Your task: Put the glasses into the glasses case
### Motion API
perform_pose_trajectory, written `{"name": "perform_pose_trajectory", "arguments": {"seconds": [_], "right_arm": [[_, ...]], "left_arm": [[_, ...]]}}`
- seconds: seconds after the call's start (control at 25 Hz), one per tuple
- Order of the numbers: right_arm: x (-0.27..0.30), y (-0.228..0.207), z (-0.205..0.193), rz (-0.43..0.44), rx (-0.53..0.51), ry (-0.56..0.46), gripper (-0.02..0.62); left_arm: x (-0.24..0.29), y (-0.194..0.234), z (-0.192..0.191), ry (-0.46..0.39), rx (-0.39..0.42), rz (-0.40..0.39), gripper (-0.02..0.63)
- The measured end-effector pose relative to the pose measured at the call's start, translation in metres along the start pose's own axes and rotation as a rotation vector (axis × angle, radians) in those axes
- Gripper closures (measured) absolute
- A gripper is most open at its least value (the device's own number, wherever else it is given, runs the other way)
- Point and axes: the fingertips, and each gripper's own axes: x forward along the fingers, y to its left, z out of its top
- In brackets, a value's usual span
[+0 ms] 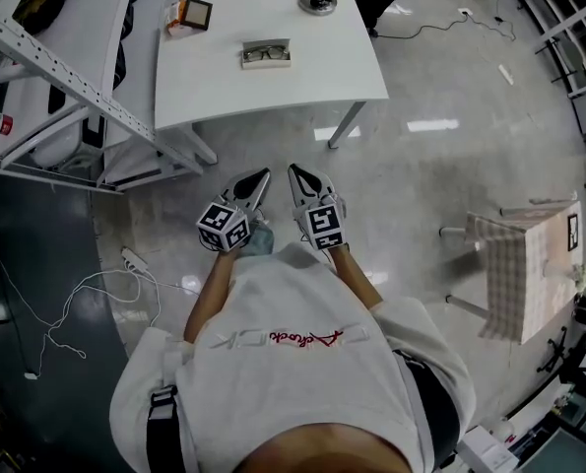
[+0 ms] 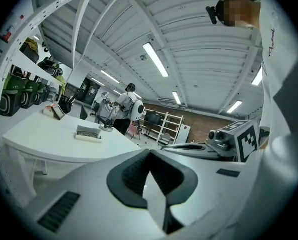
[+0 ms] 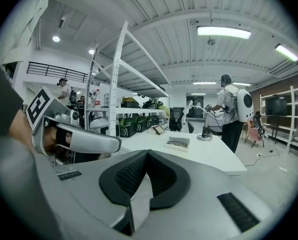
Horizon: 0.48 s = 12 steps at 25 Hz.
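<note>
Dark-framed glasses [image 1: 266, 53] lie in a shallow open pale case [image 1: 265, 61] near the far middle of the white table [image 1: 214, 87]. That case shows small and distant in the left gripper view [image 2: 88, 133] and the right gripper view [image 3: 178, 143]. I stand on the floor well short of the table. Both grippers are held side by side in front of my chest, pointing toward it. My left gripper [image 1: 263, 175] [image 2: 149, 152] is shut with nothing in it. The right gripper [image 1: 294, 171] [image 3: 147, 153] is shut and empty too.
A brown framed object [image 1: 195, 13] and a round-based stand [image 1: 318, 1] sit on the table's far side. White metal shelving [image 1: 66, 92] runs along the left. A power strip with cables [image 1: 135, 261] lies on the floor. A chequered-cloth table [image 1: 529, 264] stands right. Another person [image 3: 234, 106] works beyond the table.
</note>
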Motion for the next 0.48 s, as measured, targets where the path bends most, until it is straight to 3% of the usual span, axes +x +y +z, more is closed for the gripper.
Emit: {"name": "perform_pose_trajectory", "arguments": {"seconds": [0.48], "right_arm": [[-0.063, 0.020, -0.020, -0.001, 0.006, -0.014, 0.578]], "left_arm": [[-0.028, -0.063, -0.032, -0.002, 0.010, 0.006, 0.581]]}}
